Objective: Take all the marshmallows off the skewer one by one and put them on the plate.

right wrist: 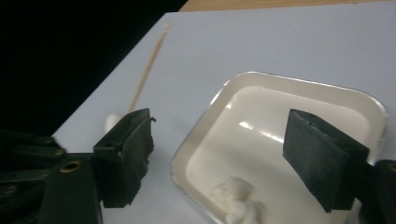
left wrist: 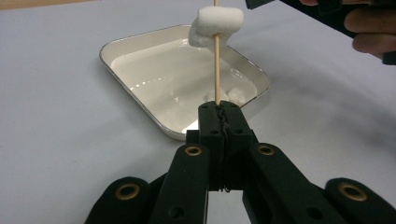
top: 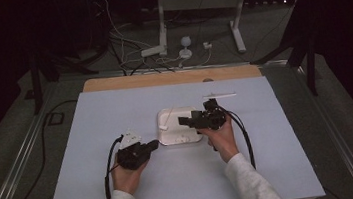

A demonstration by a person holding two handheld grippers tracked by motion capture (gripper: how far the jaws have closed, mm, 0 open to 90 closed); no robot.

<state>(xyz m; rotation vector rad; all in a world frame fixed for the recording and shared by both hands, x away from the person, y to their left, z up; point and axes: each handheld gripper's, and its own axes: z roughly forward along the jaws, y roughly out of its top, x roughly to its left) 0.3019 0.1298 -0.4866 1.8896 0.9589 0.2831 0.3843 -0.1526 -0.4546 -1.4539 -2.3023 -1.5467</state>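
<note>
My left gripper (left wrist: 219, 109) is shut on the lower end of a thin wooden skewer (left wrist: 216, 70), which rises upright above a white tray (left wrist: 140, 44). A white marshmallow (left wrist: 215, 27) is threaded on the skewer above the jaws. In the high view this gripper (top: 157, 143) sits at the tray's (top: 165, 140) near left corner. My right gripper (top: 182, 120) hovers over the tray's right side, open with nothing between its jaws (right wrist: 224, 154). Loose marshmallows (right wrist: 238, 203) lie in the tray's corner. The skewer (right wrist: 147, 70) also slants up past the right gripper's left jaw.
A pale thin stick (top: 219, 95) lies on the blue-white mat (top: 115, 111) behind the tray. A wooden table edge (top: 162, 78) runs along the back. Cables and stand legs (top: 161, 30) sit on the floor beyond.
</note>
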